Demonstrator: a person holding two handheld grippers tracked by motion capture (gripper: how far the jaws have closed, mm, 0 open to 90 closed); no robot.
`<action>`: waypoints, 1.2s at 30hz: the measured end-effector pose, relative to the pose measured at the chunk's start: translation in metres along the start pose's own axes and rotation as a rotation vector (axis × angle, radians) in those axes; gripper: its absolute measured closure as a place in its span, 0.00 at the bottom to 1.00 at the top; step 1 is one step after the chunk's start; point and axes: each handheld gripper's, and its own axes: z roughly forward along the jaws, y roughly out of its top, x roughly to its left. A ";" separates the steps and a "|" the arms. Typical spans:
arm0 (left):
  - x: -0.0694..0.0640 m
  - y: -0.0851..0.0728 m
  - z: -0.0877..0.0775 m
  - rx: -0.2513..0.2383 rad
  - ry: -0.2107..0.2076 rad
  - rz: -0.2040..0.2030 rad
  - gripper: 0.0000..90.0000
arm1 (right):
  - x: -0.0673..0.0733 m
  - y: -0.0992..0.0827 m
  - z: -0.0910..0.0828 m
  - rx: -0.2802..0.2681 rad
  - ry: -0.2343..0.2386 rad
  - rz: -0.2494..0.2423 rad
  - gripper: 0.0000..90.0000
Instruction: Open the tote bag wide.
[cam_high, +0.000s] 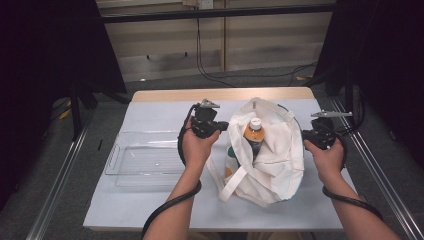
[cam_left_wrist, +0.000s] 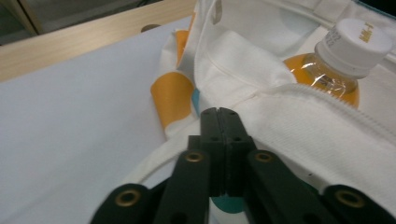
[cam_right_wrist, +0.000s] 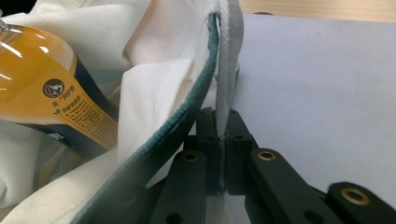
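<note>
I've got the left gripper pinched on one edge of the tote bag and the right gripper clamped on the opposite rim, orange bottle standing inside mid-table, so uneven pulling could probably tip it or slip the fabric.

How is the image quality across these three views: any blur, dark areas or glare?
High view: dark at both sides, table evenly lit, slightly soft. Left gripper view: tongs fairly sharp, bottle cap softer, its liquid glinting. Right gripper view: bottle at the left edge blurred with glare streaks, bag fabric soft, tongs clearer.
</note>
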 end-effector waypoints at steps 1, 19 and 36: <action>0.001 0.000 -0.001 0.009 -0.002 -0.021 1.00 | 0.000 0.000 0.000 -0.001 -0.002 -0.003 0.97; 0.003 -0.007 -0.013 -0.013 0.052 -0.005 0.92 | -0.003 -0.003 -0.001 -0.002 0.001 0.001 0.97; -0.005 -0.006 0.020 0.064 0.054 0.009 0.98 | 0.000 -0.001 -0.002 -0.012 0.011 0.018 0.98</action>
